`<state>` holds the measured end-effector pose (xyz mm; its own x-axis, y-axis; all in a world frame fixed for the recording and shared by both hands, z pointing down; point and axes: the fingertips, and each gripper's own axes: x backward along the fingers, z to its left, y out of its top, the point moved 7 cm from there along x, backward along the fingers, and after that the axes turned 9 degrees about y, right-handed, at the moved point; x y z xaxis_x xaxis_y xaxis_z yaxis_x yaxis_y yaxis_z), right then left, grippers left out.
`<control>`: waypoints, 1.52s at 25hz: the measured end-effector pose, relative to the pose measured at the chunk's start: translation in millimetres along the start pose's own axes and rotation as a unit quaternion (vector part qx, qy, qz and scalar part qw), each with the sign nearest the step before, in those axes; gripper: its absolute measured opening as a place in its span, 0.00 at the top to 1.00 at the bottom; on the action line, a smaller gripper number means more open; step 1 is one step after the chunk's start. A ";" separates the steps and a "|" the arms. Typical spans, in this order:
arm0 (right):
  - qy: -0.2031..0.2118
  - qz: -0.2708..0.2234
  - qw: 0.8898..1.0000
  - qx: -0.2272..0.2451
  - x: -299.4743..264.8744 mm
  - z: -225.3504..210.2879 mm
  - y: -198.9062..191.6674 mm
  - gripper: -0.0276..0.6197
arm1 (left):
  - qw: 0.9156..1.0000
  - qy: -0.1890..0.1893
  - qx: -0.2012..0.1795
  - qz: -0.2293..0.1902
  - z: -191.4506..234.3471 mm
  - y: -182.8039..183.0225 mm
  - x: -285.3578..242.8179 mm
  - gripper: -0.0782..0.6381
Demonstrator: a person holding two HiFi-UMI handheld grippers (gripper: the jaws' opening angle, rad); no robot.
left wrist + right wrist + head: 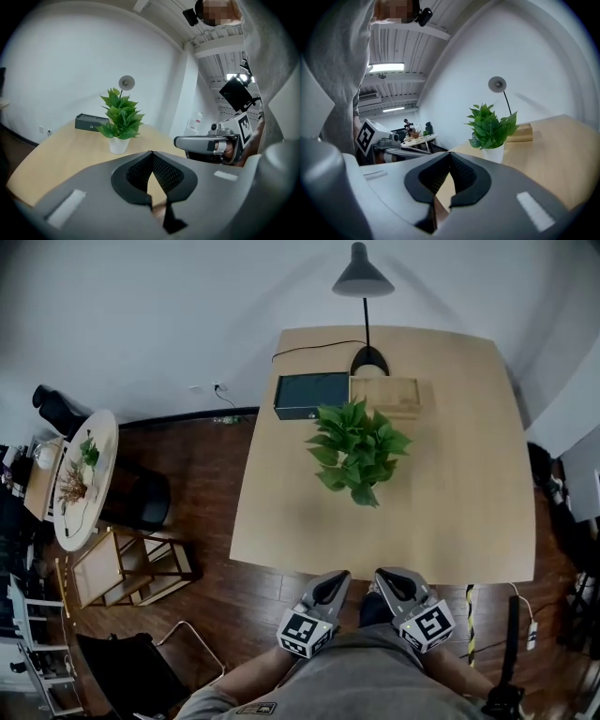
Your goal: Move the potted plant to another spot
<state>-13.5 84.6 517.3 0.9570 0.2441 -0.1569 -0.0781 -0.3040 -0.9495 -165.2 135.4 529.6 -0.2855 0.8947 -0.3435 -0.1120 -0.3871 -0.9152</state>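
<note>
Both grey left gripper (152, 153) and right gripper (449, 153) are held closed, empty, off the pale wooden table's (469, 512) near edge, facing the leafy green potted plant (356, 451).

text: none readable | labels: none | numbers: none | signs: none

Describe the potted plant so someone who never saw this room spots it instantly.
Look at the light wooden table. Near its far edge sit a dark box, a wooden box and a black lamp; just before them stands the potted plant, the table's only leafy green thing.
</note>
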 end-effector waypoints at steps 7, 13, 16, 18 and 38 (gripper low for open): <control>0.009 0.010 1.000 -0.001 -5.0 -44.2 11.3 0.95 | 0.999 0.034 -0.002 0.008 19.2 20.0 -40.3 0.89; -0.017 0.031 0.999 -0.003 -20.4 -86.0 9.8 0.95 | 0.999 0.040 -0.006 0.023 48.4 19.4 -72.7 0.89; -0.032 0.059 0.998 -0.001 -36.2 -108.0 3.9 0.95 | 0.999 0.034 -0.008 0.034 67.7 14.2 -93.1 0.89; -0.044 0.080 0.996 -0.002 -47.7 -120.5 0.8 0.95 | 0.998 0.035 -0.014 0.043 84.0 10.2 -106.2 0.89; 0.031 0.233 0.967 0.098 -136.1 -211.6 -35.1 0.42 | 0.963 -0.110 -0.233 0.078 155.5 -0.5 -216.4 0.41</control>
<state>-82.0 -132.8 629.5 0.8201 0.0647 -0.5685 -0.5497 -0.1864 -0.8143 -251.4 -92.7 637.2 -0.4650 0.7448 -0.4786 0.3725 -0.3258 -0.8690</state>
